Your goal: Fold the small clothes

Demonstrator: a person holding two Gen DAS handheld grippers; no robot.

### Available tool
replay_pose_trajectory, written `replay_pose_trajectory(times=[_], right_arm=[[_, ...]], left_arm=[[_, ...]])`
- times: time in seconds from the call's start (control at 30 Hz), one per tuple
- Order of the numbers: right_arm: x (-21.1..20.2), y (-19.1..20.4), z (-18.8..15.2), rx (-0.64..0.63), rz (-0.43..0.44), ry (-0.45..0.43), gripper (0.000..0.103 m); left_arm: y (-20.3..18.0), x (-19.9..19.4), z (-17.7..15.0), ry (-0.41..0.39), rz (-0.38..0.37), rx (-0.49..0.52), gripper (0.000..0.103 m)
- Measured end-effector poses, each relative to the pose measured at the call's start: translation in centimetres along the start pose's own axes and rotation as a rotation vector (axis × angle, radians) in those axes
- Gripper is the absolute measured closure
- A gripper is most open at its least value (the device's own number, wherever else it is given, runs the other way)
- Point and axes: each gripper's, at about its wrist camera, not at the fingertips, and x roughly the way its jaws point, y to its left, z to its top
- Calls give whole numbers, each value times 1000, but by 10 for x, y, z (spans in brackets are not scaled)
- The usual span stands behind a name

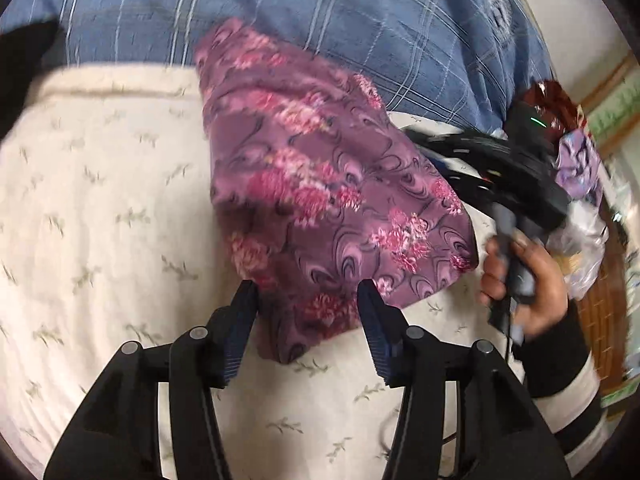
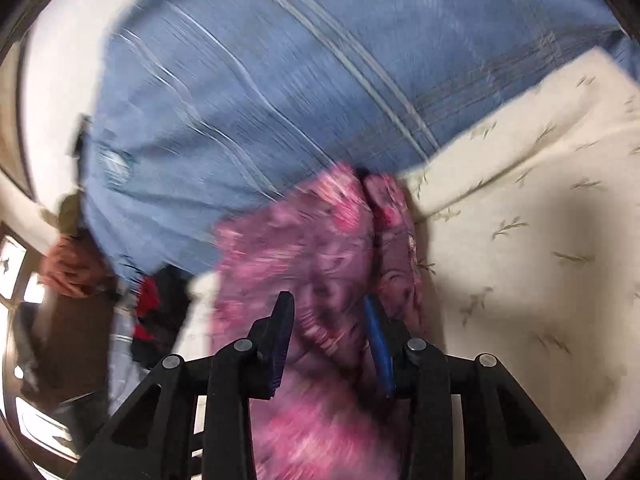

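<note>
A purple cloth with pink flowers (image 1: 320,184) lies spread on the cream leaf-print sheet (image 1: 100,200), its far end against a blue checked blanket. My left gripper (image 1: 307,296) stands open over the cloth's near corner, which lies between the fingers without being pressed. In the blurred right wrist view the same cloth (image 2: 304,248) lies bunched under my right gripper (image 2: 328,302). Its jaws stand apart and the pads do not press the fabric. A person's hand (image 1: 524,280) in a striped dark sleeve holds the right tool at the cloth's right edge.
The blue checked blanket (image 1: 320,12) is heaped along the far side of the bed (image 2: 540,240). A pile of clothes and a plastic bag (image 1: 580,208) sits at the right, near wooden furniture. Red and dark garments (image 2: 152,312) lie left of the cloth.
</note>
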Motion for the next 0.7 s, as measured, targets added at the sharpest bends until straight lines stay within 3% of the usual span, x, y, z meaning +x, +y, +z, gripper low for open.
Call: replay_pose_trajectory(times=[0.03, 0.07, 0.1, 0.17, 0.23, 0.33, 0.4, 0.5, 0.57, 0.6, 0.67, 0.7], right_arm=[[15, -3, 3, 12, -7, 41, 78], [26, -2, 4, 8, 14, 78, 98], [28, 4, 5, -32, 3, 96, 98], [9, 26, 9, -169, -17, -1, 99], [-7, 30, 20, -206, -50, -106, 99], [20, 16, 30, -211, -180, -29, 99], [36, 10, 26, -222, -227, 37, 98], [15, 1, 27, -121, -85, -16, 91], [4, -11, 25, -35, 42, 1, 81], [2, -14, 22, -18, 63, 16, 78], [-2, -20, 12, -10, 117, 26, 78], [-5, -22, 5, -24, 145, 20, 80]], left_arm=[[-5, 0, 3, -20, 19, 24, 54], [-11, 2, 6, -32, 36, 39, 53], [-11, 0, 8, -48, 49, 60, 50], [-8, 4, 9, -54, 80, 83, 49], [-7, 21, 10, -15, 102, 100, 49], [0, 48, 3, 85, 98, 85, 49], [-2, 44, -1, 57, 106, 115, 49], [1, 25, -2, 27, 44, 116, 49], [5, 14, 4, -11, 10, 93, 48], [8, 10, 7, -37, 5, 75, 44], [19, 14, 12, -58, 34, 12, 42], [25, 23, 16, -30, 34, -21, 42]])
